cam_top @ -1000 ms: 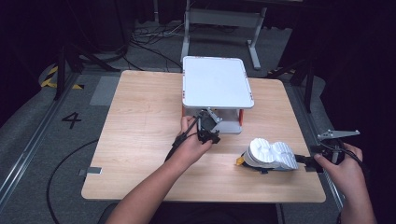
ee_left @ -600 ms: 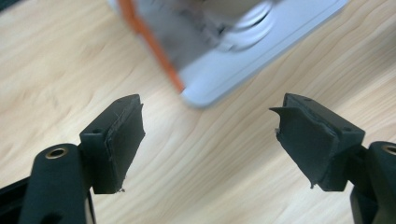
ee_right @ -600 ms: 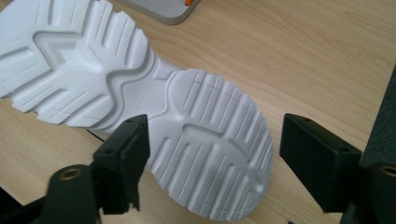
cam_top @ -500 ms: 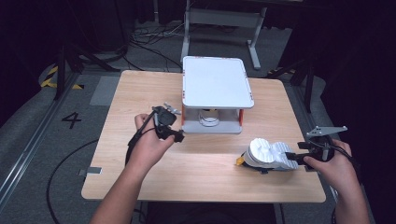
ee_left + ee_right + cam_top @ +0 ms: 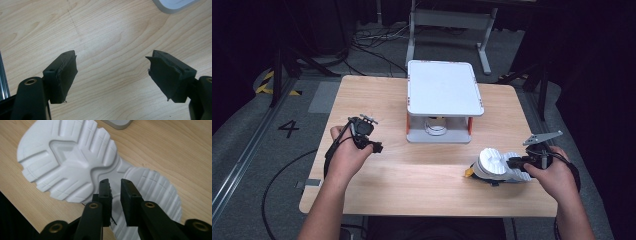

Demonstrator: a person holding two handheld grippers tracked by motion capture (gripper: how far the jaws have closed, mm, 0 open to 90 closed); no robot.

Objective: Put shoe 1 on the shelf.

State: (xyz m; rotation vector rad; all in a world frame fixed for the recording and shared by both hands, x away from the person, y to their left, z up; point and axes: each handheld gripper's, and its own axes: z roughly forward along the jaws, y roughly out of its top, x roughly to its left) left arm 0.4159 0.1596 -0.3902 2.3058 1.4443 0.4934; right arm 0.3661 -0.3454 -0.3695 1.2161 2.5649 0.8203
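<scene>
A white shoe (image 5: pixel 492 162) lies on its side near the table's front right, and its ribbed sole (image 5: pixel 67 157) faces the right gripper view. My right gripper (image 5: pixel 513 163) is at the shoe's heel end. Its jaws (image 5: pixel 115 186) have just been closing and now stand almost together in front of the sole. Nothing visible is between them; only a narrow slit of white sole shows behind. My left gripper (image 5: pixel 373 145) hovers over bare wood at the left, jaws wide apart (image 5: pixel 112 75) and empty.
A white two-level stand (image 5: pixel 444 87) with orange posts sits at the table's middle back, a small round white object (image 5: pixel 435 128) on its lower shelf. Its corner shows in the left gripper view (image 5: pixel 172 3). The wooden table (image 5: pixel 377 100) ends close to the shoe's right.
The left hand has drawn back from the stand's front towards the left of the table. The right gripper has moved in against the shoe and its jaws have come together.
</scene>
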